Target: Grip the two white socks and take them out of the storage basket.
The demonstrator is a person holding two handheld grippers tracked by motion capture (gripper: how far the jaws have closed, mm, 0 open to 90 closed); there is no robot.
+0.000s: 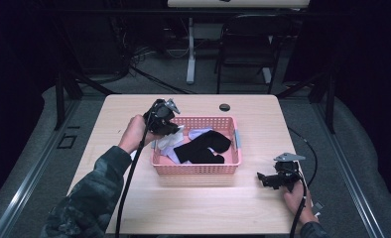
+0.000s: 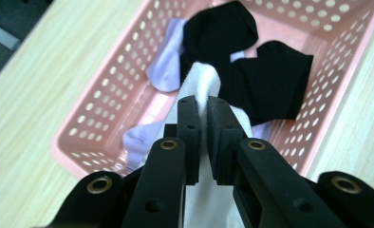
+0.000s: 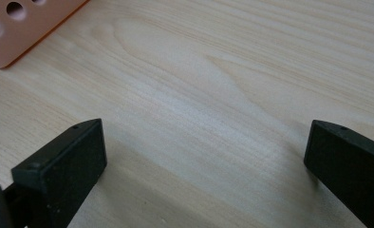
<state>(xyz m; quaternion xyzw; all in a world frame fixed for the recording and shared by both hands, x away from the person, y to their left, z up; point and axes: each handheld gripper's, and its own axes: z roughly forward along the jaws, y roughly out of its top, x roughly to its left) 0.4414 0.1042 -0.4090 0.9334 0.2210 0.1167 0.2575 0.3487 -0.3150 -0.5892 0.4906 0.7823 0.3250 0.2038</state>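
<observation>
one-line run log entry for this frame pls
left gripper: shut on white sock | over pink basket | right gripper: open, fingers empty, over table

Readable text, labels, brands, numbers, signs: none found on any item in the three views; no lettering can be made out anywhere

From here I see my left gripper (image 2: pixel 201 128) covering the white sock's (image 2: pixel 199 85) lower part, its toe unseen.
</observation>
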